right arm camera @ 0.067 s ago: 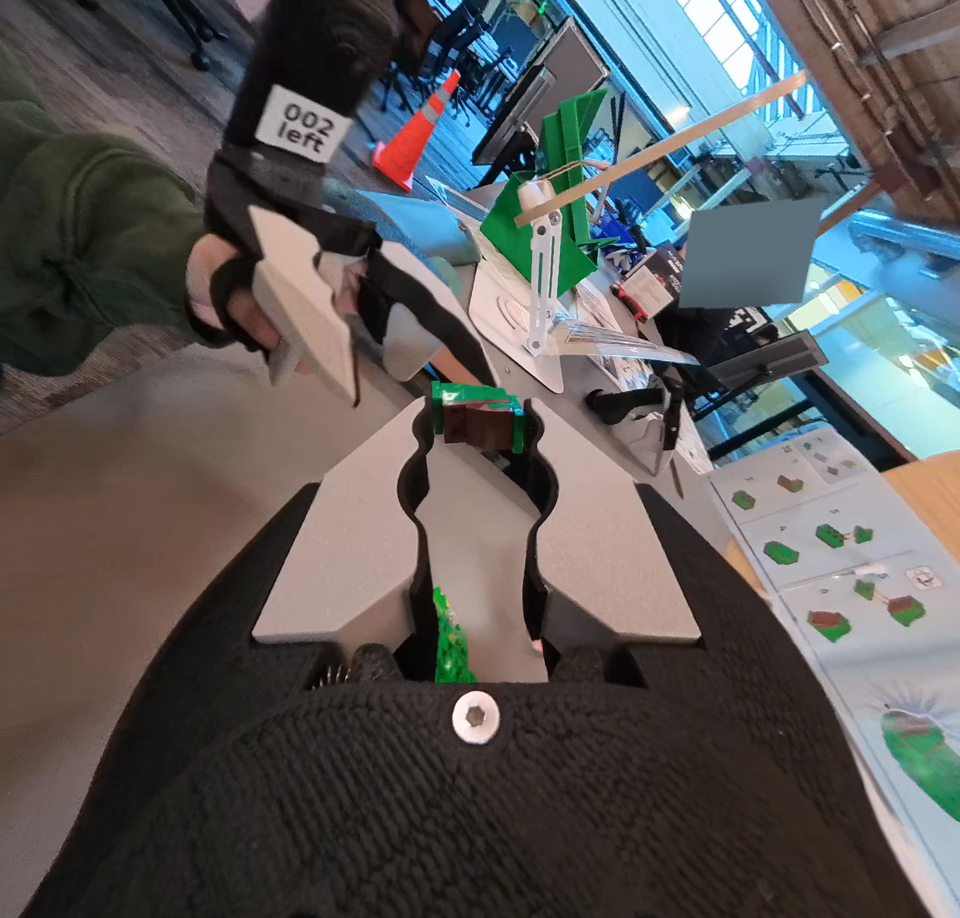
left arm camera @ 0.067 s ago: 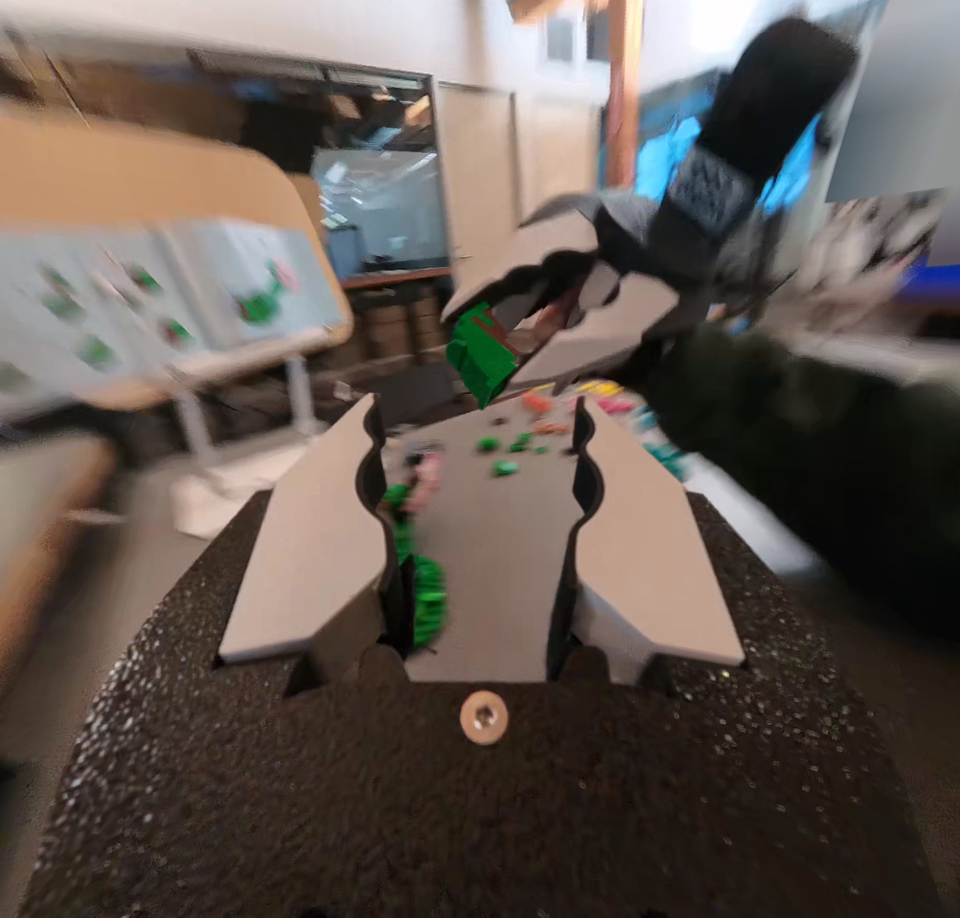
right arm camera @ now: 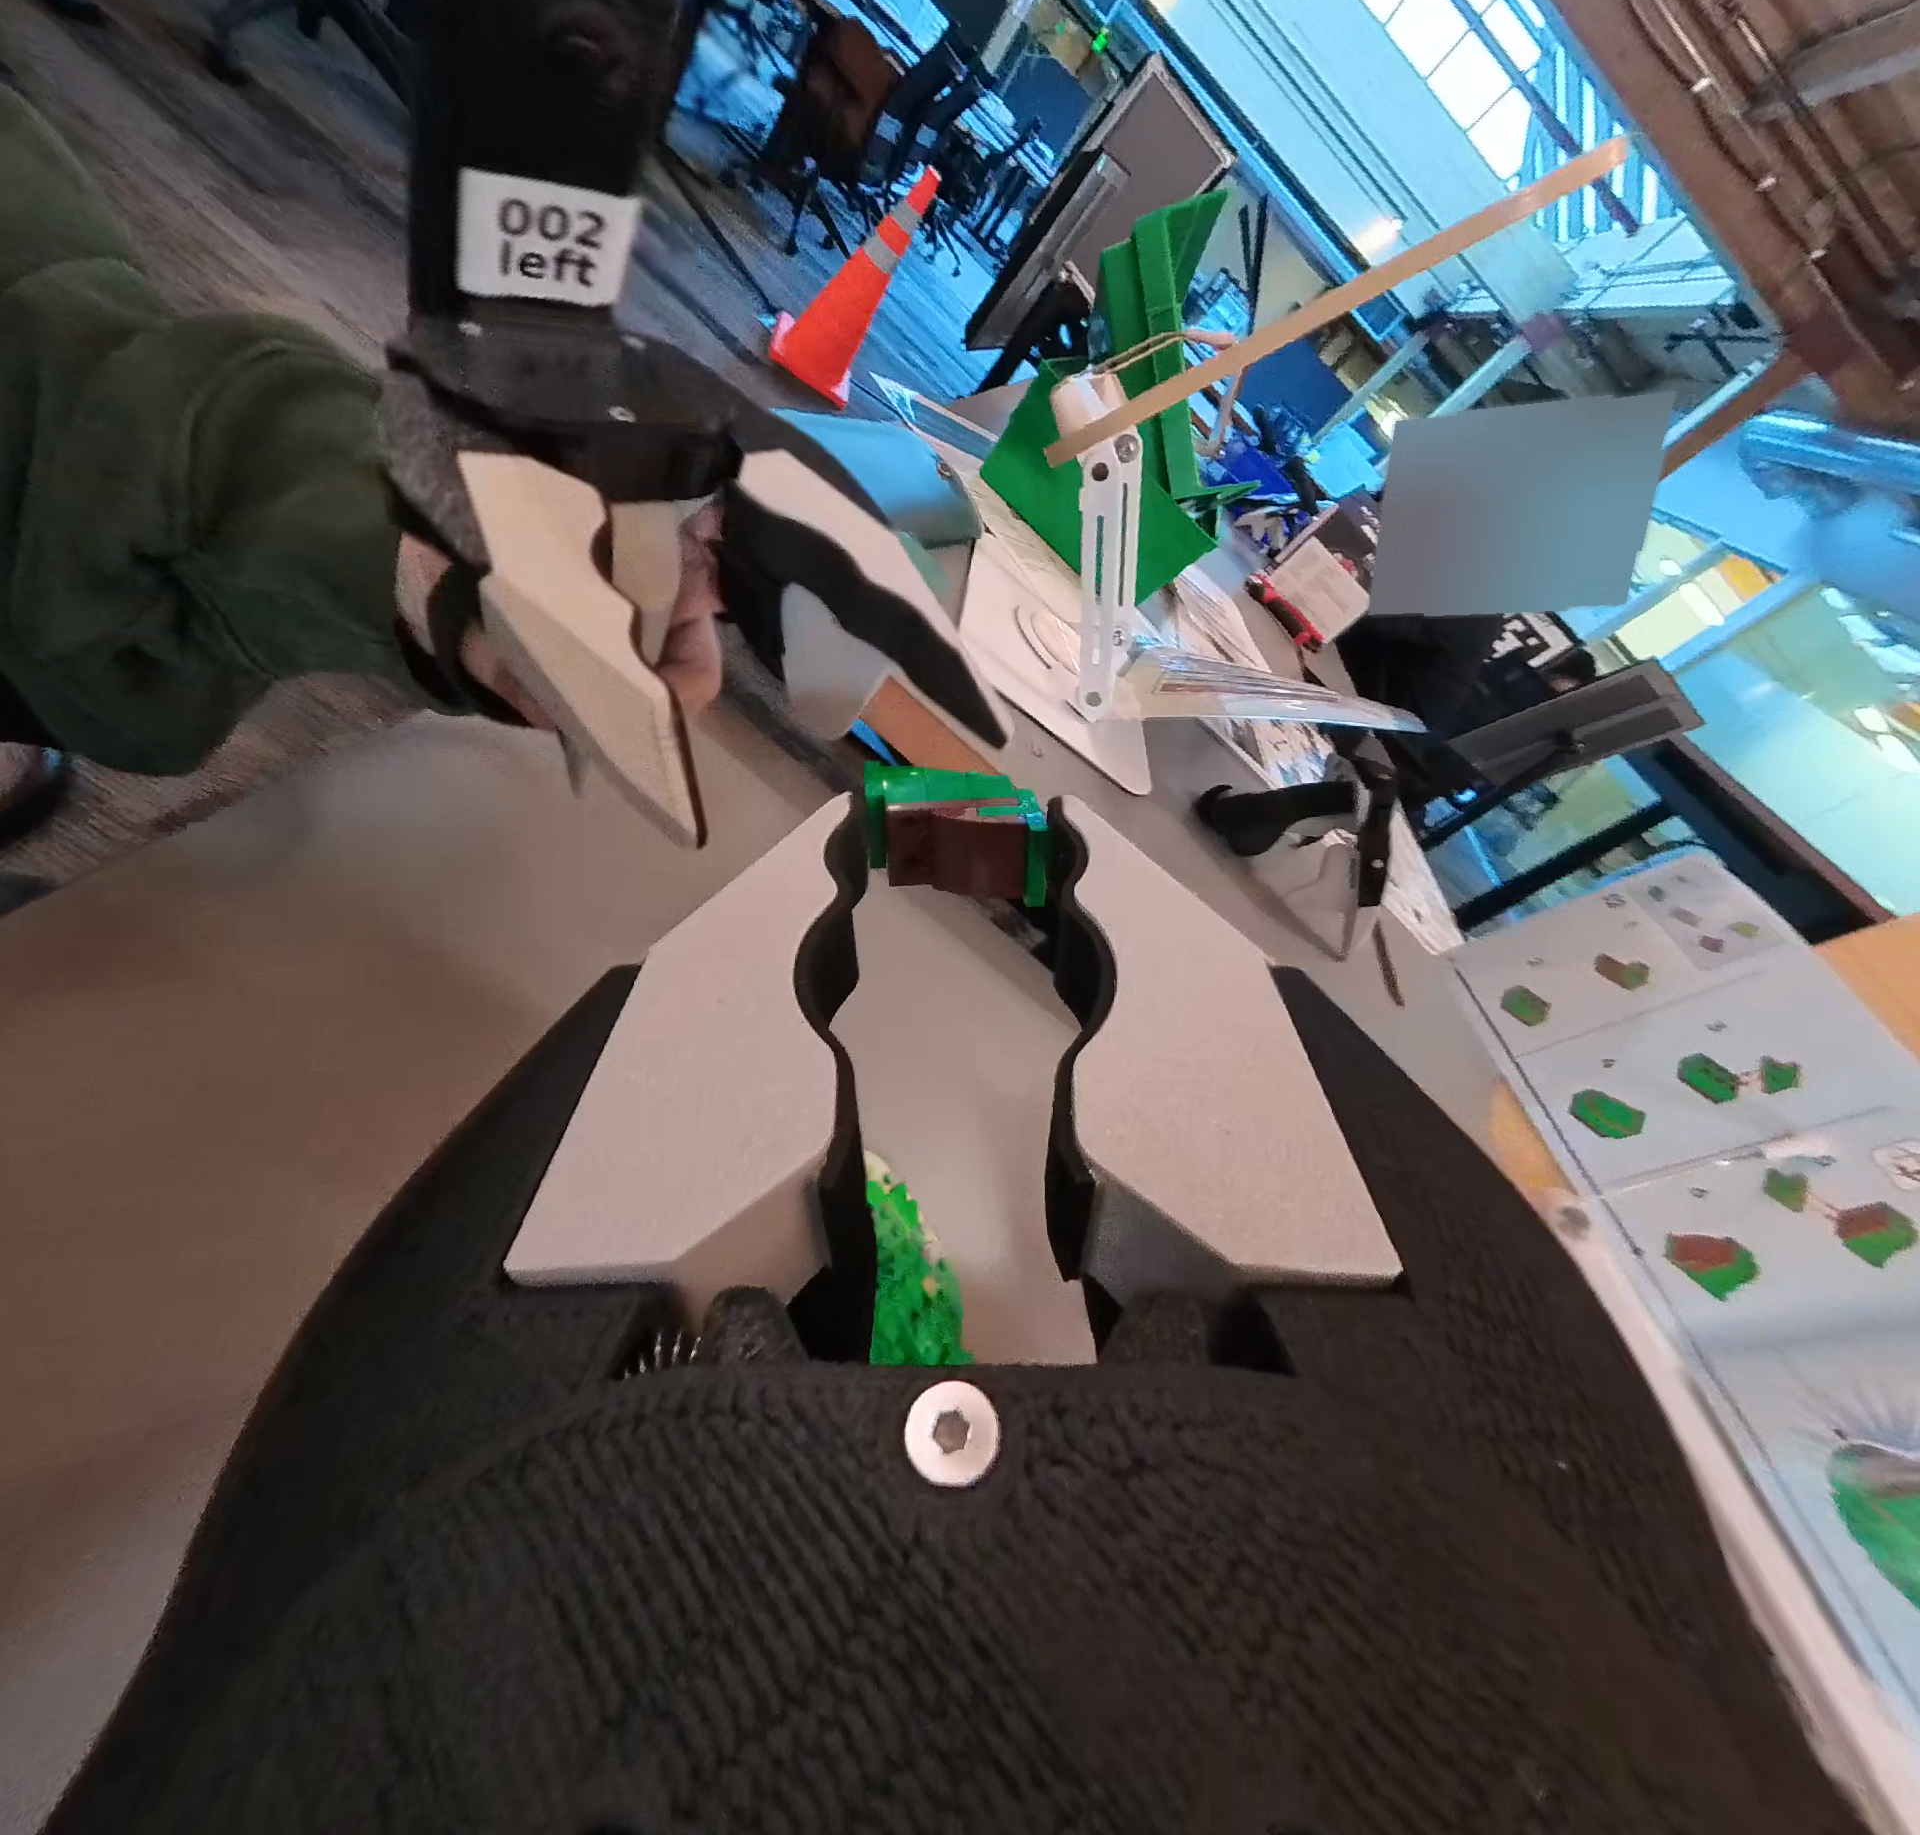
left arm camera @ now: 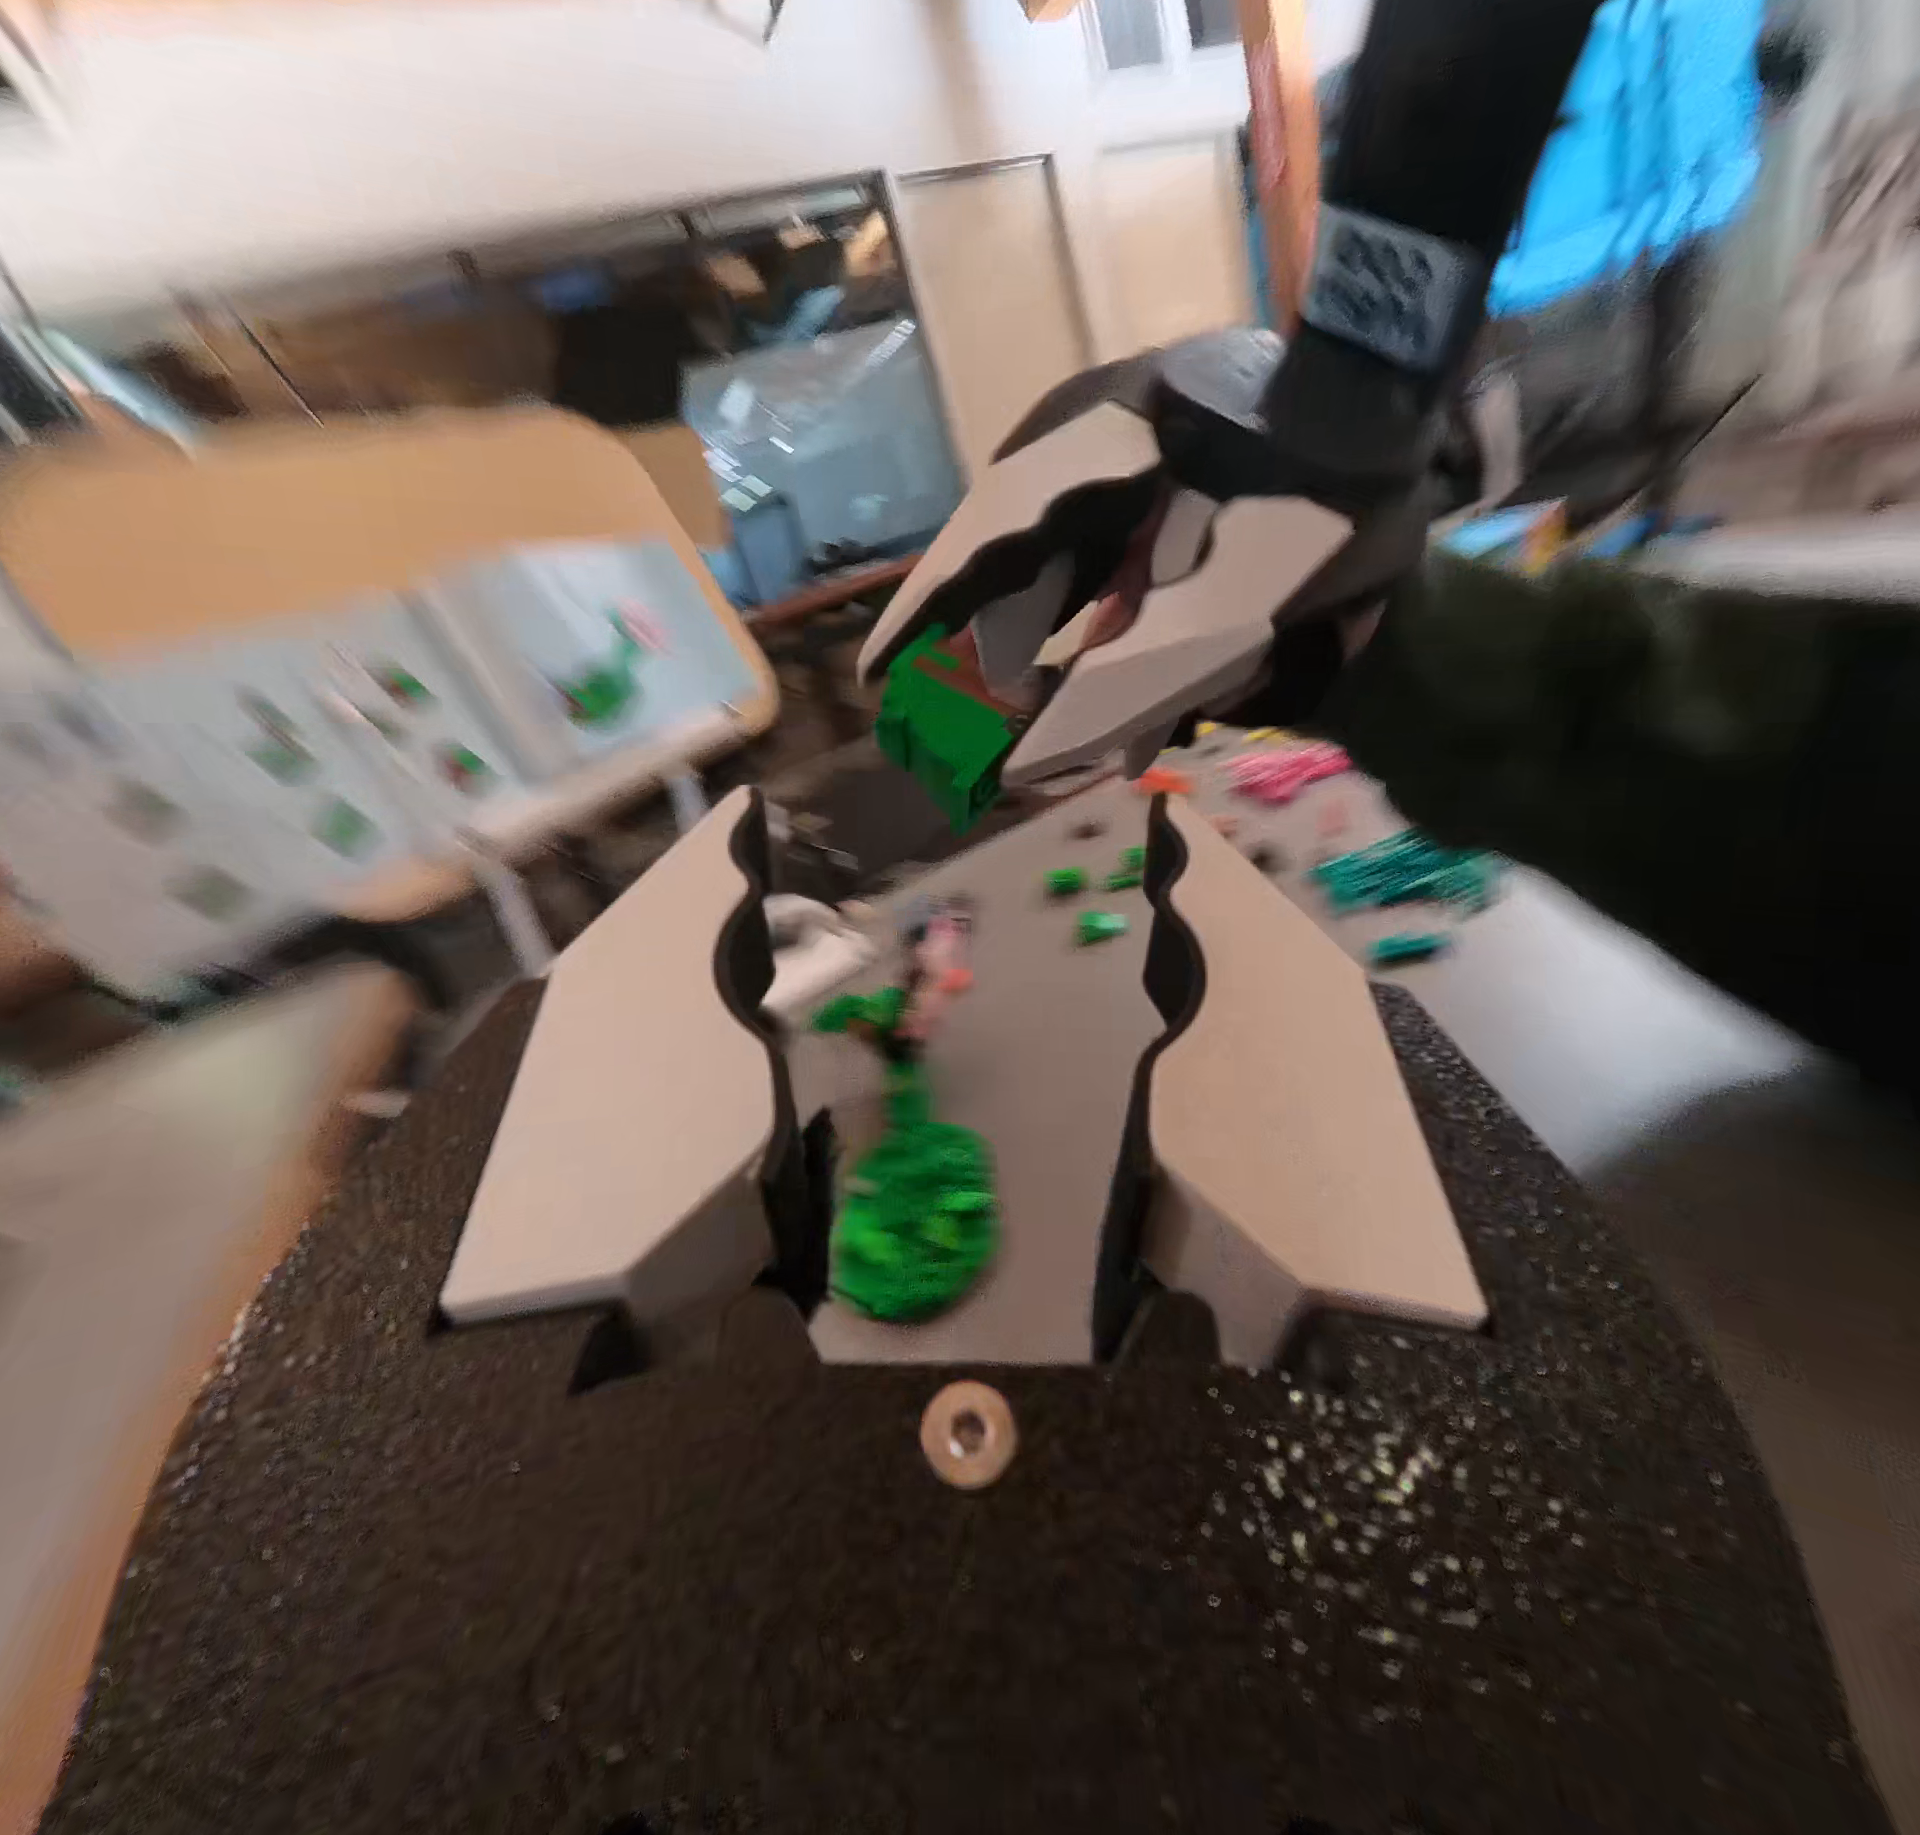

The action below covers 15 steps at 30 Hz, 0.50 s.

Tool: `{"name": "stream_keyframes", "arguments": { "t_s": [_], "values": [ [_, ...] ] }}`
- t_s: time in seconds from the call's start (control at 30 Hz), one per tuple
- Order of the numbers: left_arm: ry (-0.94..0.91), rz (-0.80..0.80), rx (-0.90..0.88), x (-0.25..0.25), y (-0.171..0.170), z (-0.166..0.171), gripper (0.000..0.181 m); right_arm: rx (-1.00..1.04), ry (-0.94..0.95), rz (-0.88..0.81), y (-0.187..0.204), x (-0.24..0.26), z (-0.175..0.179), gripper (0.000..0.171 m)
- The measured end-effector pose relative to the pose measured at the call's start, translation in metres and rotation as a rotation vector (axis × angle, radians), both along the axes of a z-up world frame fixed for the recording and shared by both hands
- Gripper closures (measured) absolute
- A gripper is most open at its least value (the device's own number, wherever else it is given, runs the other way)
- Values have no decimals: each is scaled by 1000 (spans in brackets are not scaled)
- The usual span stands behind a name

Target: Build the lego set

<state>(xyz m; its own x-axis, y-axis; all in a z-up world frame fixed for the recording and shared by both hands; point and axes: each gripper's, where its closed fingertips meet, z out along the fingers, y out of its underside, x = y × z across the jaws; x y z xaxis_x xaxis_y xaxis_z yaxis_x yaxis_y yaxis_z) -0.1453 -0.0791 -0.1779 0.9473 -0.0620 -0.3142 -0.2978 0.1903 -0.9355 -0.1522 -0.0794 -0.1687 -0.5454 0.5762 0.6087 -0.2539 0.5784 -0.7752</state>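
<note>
My right gripper (right arm camera: 956, 840) is shut on a small green and brown lego assembly (right arm camera: 961, 845) and holds it at its fingertips above the grey table (right arm camera: 208, 1006). In the left wrist view the same assembly (left arm camera: 940, 736) shows in the right gripper (left arm camera: 945, 731), just above and beyond my left fingertips. My left gripper (left arm camera: 956, 829) is open and empty. In the right wrist view it (right arm camera: 831, 777) hangs open at the upper left, close to the assembly but apart from it. A person's green sleeve (right arm camera: 177, 528) is behind it.
Loose green bricks (left arm camera: 1091, 902), pink ones (left arm camera: 1288, 772) and teal ones (left arm camera: 1403, 876) lie on the table. A green pile (left arm camera: 914, 1224) lies near me. An instruction sheet (right arm camera: 1714, 1110) is on the right. A green stand (right arm camera: 1122, 455) and an orange cone (right arm camera: 852, 289) are behind. My left and right fingertips are right by each other.
The left gripper has shifted slightly and its view is smeared by motion. The right gripper still holds the assembly in much the same place.
</note>
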Motion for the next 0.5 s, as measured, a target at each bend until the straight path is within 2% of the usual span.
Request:
{"name": "stream_keyframes", "arguments": {
  "t_s": [0.1,0.33,0.5],
  "values": [
    [222,87,30,8,-1,2,116,-52,-37,45,-4,4,0,138],
    [597,310,52,6,-1,-5,133,-115,-102,91,-9,8,0,138],
    [735,381,83,9,-2,-7,136,-143,-161,117,-12,9,-4,139]
  ]
}}
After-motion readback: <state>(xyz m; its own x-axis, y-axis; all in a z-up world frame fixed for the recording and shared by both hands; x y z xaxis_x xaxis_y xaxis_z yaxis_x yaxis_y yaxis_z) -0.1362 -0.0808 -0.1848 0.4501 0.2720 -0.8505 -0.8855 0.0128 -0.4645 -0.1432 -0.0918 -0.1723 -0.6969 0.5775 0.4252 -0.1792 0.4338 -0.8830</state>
